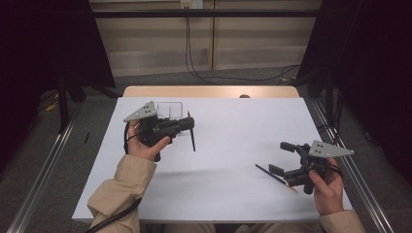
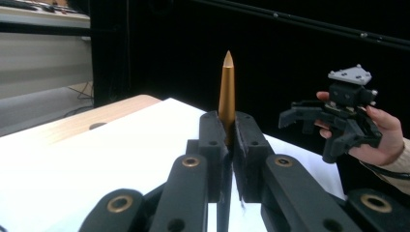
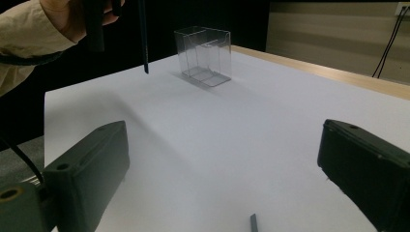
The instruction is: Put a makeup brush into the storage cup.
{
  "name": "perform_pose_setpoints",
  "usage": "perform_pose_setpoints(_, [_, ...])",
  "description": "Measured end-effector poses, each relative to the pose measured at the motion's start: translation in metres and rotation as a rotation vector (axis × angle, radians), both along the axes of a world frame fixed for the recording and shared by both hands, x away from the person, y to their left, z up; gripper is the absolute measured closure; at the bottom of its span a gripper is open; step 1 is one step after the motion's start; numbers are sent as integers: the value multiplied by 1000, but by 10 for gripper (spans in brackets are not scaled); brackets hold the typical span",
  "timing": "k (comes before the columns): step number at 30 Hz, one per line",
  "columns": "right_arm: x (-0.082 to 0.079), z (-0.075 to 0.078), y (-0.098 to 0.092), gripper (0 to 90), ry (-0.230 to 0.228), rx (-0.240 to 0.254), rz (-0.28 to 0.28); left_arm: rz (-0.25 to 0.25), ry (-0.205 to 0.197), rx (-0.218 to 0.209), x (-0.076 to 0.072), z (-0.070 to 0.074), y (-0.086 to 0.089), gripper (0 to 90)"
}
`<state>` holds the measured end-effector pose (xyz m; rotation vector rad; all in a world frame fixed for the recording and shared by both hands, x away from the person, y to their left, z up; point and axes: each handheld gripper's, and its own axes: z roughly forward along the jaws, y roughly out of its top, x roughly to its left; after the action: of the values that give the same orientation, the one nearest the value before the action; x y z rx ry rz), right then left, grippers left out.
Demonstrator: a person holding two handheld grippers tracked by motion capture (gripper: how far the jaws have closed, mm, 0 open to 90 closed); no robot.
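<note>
Sleeves and two hands come in lowest in the high view. Its left gripper (image 1: 187,124) pinches a dark pen (image 1: 192,138) that hangs down to the white table (image 1: 233,145), with a clear box (image 1: 169,109) just behind the fingers. A second pen (image 1: 274,177) lies just under the wide-open right gripper (image 1: 282,158).

Up close, the left gripper view shows the shut jaws squeezing the pen's gold tip (image 2: 226,92).

Between the spread jaws, the right gripper view shows the box (image 3: 203,55), a wooden table edge (image 3: 338,75) and wall cables (image 3: 389,41).
</note>
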<state>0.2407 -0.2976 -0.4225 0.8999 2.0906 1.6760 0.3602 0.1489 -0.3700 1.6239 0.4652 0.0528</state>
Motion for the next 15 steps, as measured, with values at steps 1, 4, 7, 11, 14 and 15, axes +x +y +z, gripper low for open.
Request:
perform_pose_setpoints(1, [0, 0, 0, 41, -1, -4, 1, 10, -5, 5, 1, 1, 1, 837])
perform_pose_setpoints(4, [0, 0, 0, 41, 4, -2, 2, 26, -9, 8, 4, 5, 3, 837])
perform_pose_setpoints(7, [0, 0, 1, 40, 1, 1, 10, 37, -16, 12, 7, 8, 5, 837])
perform_pose_setpoints(11, [0, 1, -1, 40, 0, 6, 4, 51, -19, 14, 11, 11, 7, 837])
perform_pose_setpoints(14, [0, 0, -1, 42, 2, 7, 3, 65, -23, 18, 13, 13, 8, 836])
perform_pose_setpoints(15, [0, 0, -1, 44, -1, 6, 3, 67, -27, 15, 13, 14, 8, 836])
